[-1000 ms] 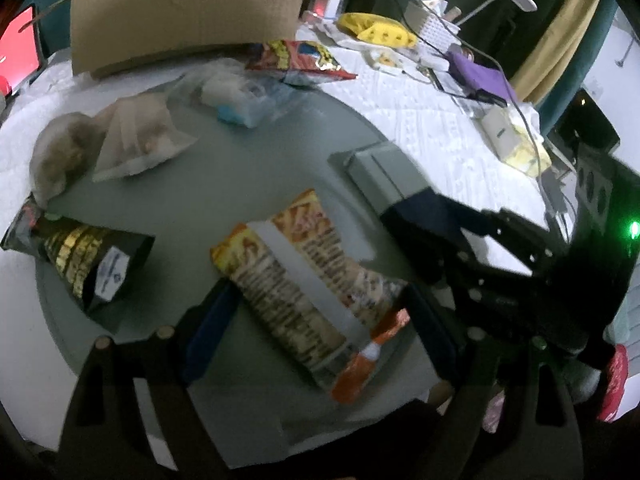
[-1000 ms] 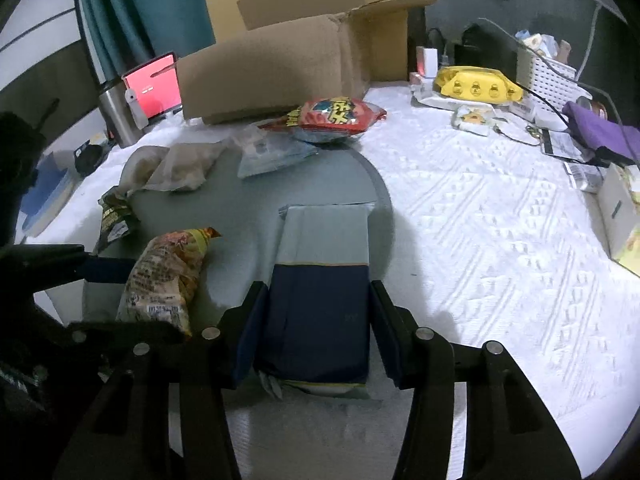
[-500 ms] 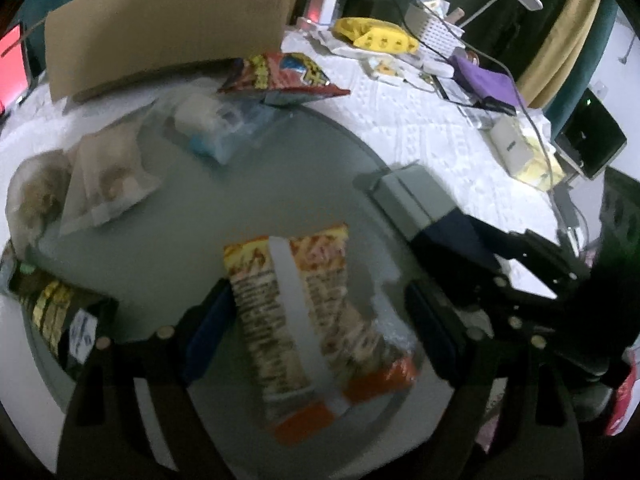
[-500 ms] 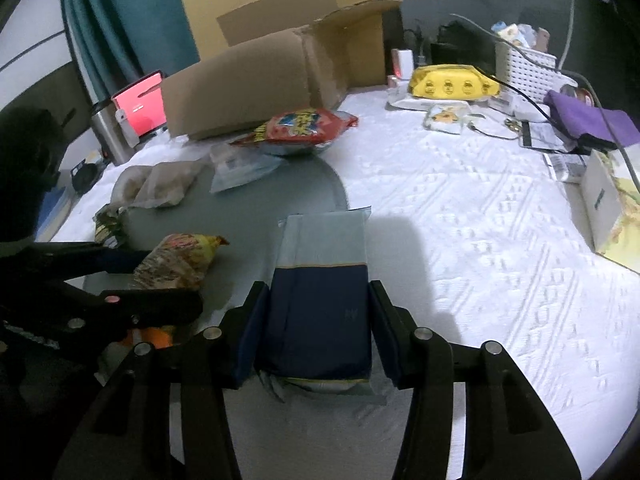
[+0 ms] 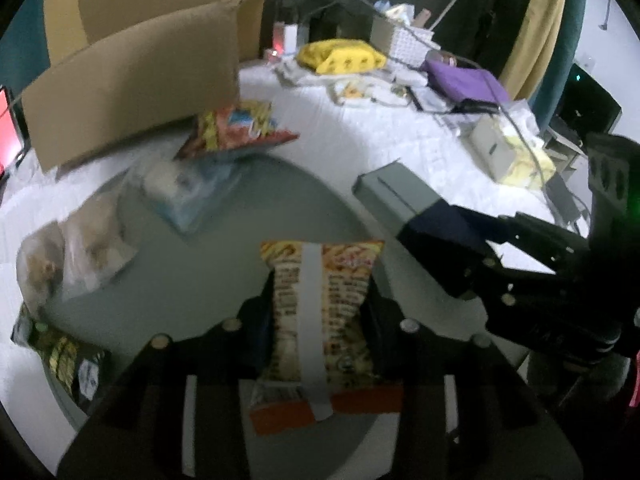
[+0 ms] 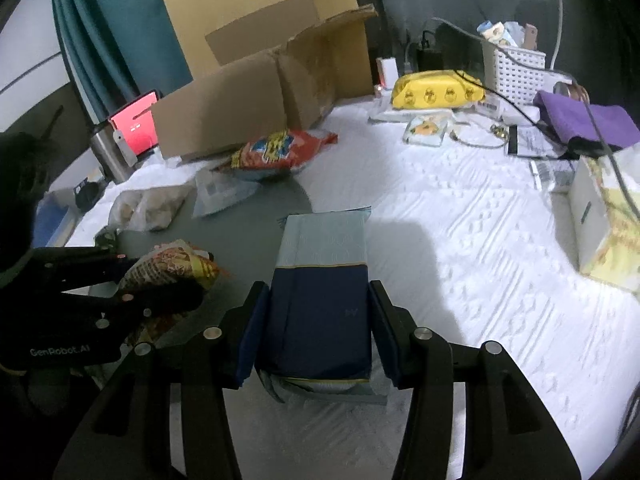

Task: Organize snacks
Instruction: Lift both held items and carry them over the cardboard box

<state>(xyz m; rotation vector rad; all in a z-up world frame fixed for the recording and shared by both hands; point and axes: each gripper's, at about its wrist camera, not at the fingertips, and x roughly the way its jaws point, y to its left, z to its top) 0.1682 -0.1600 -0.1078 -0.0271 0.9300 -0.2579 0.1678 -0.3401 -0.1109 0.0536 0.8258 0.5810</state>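
Note:
My left gripper (image 5: 318, 316) is shut on an orange-and-yellow snack bag (image 5: 322, 320) and holds it above the grey round mat (image 5: 192, 280). The same bag (image 6: 168, 272) shows at the left of the right wrist view, in the left gripper (image 6: 160, 284). My right gripper (image 6: 318, 328) is shut on a navy-and-grey packet (image 6: 320, 300), lifted over the white cloth; it also shows in the left wrist view (image 5: 416, 216). An open cardboard box (image 6: 256, 100) stands at the back.
On the mat lie a red chip bag (image 5: 236, 128), a clear-wrapped pack (image 5: 184, 184), pale bags (image 5: 76, 248) and a black-gold bag (image 5: 60, 356). Clutter sits at the back right: a yellow item (image 6: 436, 88), a white basket (image 6: 512, 68), purple cloth (image 6: 584, 120), cables.
My left gripper closed on the orange snack bag and lifted it off the mat. My right gripper stayed shut on the navy packet and rose a little.

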